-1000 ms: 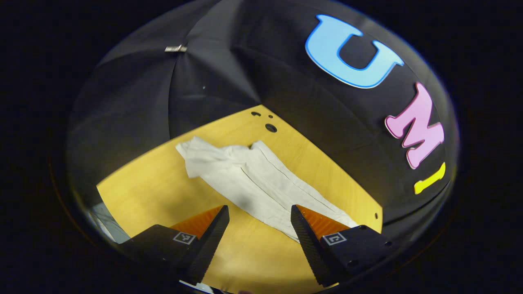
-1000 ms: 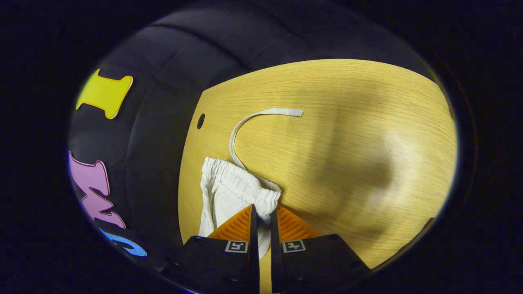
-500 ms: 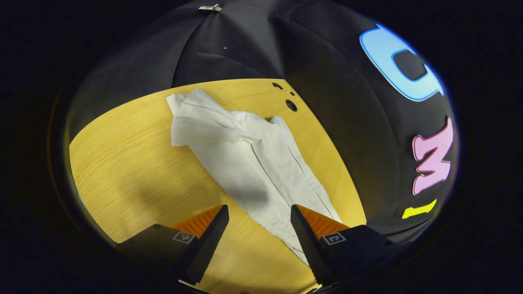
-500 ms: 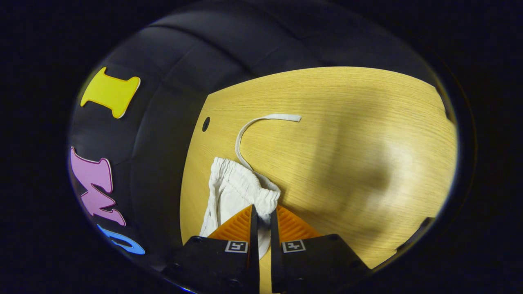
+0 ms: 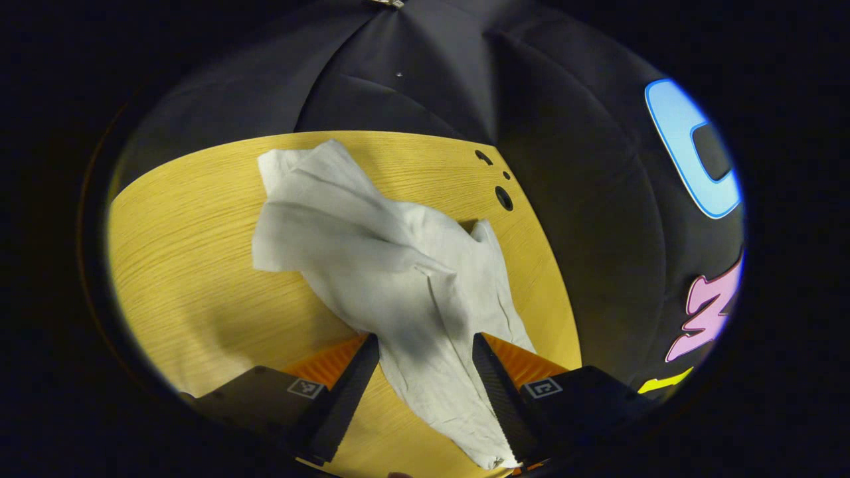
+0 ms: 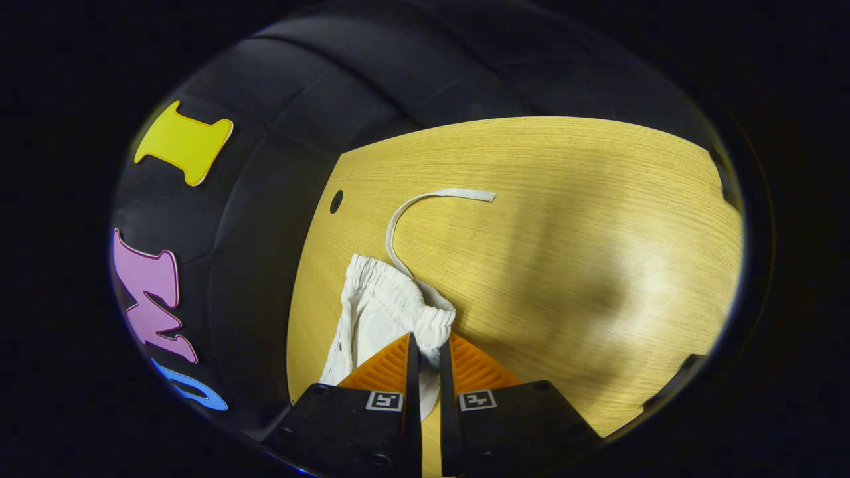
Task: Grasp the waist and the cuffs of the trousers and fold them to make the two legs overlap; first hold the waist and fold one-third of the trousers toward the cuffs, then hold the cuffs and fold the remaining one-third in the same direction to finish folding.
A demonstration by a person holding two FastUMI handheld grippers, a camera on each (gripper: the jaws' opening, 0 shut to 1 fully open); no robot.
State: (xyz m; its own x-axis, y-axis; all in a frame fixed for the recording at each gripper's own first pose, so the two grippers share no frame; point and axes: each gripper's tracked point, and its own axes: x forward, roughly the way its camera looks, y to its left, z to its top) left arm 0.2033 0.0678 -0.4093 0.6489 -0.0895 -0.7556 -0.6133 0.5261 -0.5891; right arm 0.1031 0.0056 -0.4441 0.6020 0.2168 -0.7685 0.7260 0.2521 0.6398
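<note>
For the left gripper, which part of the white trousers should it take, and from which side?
Probably the cuff end of the trousers, which lies flat on the table between the open jaws of the left gripper. Come from above, straight down; the right gripper already pinches the gathered waistband.

Left gripper (image 5: 425,358) has its fingers spread wide, angled down and forward; right gripper (image 6: 425,358) has its fingers pinched nearly together, a thin gap between them.
</note>
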